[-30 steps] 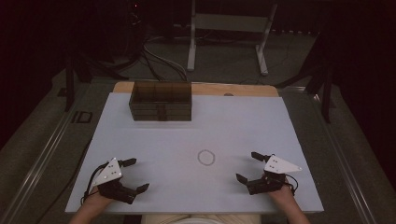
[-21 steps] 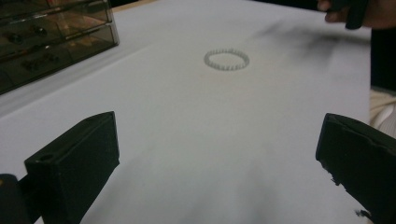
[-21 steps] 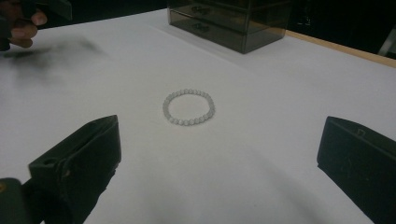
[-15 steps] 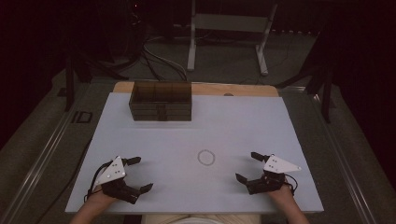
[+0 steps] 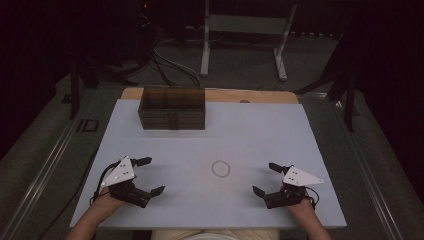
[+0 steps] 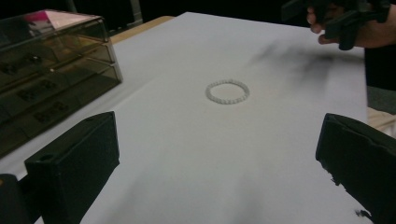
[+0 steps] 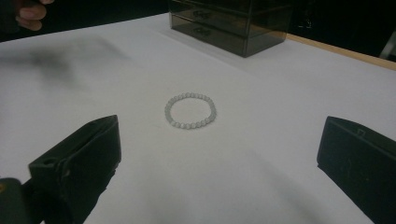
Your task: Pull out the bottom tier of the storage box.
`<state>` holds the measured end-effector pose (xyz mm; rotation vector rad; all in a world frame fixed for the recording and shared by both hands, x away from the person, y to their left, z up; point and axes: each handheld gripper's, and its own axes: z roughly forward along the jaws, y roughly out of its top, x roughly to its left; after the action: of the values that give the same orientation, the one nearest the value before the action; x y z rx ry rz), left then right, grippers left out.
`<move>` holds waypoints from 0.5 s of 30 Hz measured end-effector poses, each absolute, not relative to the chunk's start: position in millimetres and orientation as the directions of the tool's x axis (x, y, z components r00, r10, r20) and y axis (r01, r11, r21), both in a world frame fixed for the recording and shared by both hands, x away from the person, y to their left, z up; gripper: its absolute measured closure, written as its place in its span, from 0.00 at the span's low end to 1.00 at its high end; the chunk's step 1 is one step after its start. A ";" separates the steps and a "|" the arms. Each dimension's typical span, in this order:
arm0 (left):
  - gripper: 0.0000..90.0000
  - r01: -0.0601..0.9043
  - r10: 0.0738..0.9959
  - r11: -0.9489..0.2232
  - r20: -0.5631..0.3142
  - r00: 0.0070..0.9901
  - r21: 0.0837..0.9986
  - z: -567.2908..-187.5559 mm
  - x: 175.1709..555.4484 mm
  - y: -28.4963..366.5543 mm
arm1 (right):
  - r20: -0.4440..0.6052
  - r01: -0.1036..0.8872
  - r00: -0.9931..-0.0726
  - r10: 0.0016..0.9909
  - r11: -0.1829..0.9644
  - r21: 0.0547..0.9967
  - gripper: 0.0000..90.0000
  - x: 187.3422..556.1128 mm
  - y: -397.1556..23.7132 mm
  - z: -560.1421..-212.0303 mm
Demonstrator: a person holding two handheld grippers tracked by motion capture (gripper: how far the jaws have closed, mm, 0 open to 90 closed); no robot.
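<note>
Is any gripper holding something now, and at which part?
Nothing is held. The left gripper and right gripper are both open, and the bead bracelet lies untouched on the table.

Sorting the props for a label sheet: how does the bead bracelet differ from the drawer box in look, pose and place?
The bracelet is a pale, thin ring of small beads; the drawer box is dark, see-through and blocky. The bracelet lies flat on the white table; the box stands upright with stacked drawers. The bracelet sits between the two tools; the box sits at the far edge. Both rest on the table, untouched.
</note>
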<state>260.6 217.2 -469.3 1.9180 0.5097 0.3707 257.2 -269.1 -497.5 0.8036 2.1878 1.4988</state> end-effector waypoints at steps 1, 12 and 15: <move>0.01 0.168 0.507 -0.352 0.037 0.861 0.921 -467.9 262.9 215.3 | 0.019 0.248 -0.770 0.638 0.272 0.930 0.00 257.5 -269.1 -497.6; 0.01 0.114 0.516 -0.394 0.117 0.849 0.912 -451.6 281.6 216.3 | 0.020 0.249 -0.771 0.636 0.273 0.929 0.00 257.8 -269.7 -497.4; 0.01 0.106 0.519 -0.406 0.134 0.844 0.907 -447.7 287.4 217.4 | 0.017 0.247 -0.771 0.636 0.275 0.929 0.00 257.7 -269.4 -497.4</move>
<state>287.4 217.4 -447.7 1.9596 0.4627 0.4878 257.7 -269.4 -497.4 0.8017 2.1918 1.4978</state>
